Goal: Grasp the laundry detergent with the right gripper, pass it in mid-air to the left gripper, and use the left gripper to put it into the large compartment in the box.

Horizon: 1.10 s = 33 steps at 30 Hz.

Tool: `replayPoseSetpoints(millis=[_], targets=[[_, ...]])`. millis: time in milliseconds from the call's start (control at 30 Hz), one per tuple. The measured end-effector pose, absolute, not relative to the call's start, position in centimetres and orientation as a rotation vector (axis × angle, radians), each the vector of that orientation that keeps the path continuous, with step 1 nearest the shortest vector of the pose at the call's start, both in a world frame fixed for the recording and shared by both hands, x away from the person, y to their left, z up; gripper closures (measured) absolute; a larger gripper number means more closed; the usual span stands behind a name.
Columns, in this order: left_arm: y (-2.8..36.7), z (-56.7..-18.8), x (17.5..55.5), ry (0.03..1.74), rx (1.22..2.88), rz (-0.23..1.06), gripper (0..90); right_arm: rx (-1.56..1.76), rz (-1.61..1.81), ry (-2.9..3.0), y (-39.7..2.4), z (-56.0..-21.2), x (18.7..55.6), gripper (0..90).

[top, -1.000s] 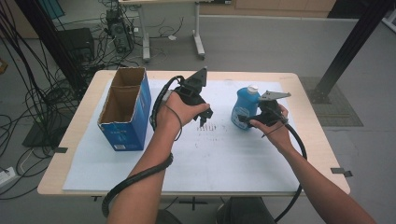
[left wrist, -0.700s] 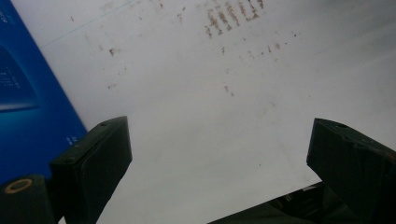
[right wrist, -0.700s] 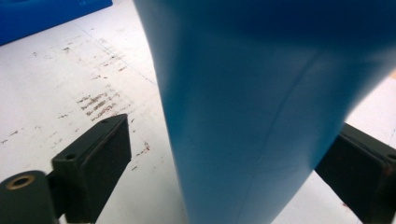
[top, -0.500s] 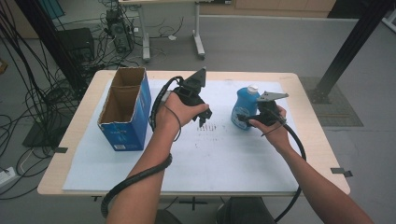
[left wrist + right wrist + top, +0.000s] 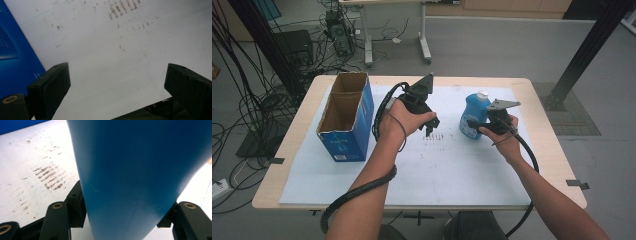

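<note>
A blue bottle (image 5: pixel 474 114) with a white cap stands upright on the white sheet, right of centre. My right gripper (image 5: pixel 474 123) reaches it from the right at its lower body. Its jaws have just been closing, and in the right gripper view the pads (image 5: pixel 76 202) press on both sides of the bottle (image 5: pixel 140 170). My left gripper (image 5: pixel 432 126) hovers over the middle of the sheet, pointing down. Its jaws stand wide open in the left gripper view (image 5: pixel 117 85), with only bare sheet between them.
An open blue cardboard box (image 5: pixel 344 117) stands at the left of the table, its side also in the left gripper view (image 5: pixel 15 50). The white sheet (image 5: pixel 452 170) covers most of the wooden table (image 5: pixel 546 150). Cables and desk legs lie on the floor beyond.
The right gripper's jaws have closed in on the blue bottle. Both hands and the bottle have stayed where they were.
</note>
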<state>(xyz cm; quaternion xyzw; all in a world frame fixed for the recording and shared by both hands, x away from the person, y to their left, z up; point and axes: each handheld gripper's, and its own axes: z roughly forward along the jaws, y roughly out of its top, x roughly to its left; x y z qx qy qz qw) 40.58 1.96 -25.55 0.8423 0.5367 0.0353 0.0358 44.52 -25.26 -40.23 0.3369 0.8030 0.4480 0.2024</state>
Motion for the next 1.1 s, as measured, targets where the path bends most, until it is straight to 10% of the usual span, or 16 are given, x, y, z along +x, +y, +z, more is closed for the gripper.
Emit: replayPoseSetpoints(millis=[1100], targets=[[2.01,-25.06,40.51,1.649,2.582,0.125,7.1,0.944,1.236,2.249,-25.17,-40.1,44.54,41.6]])
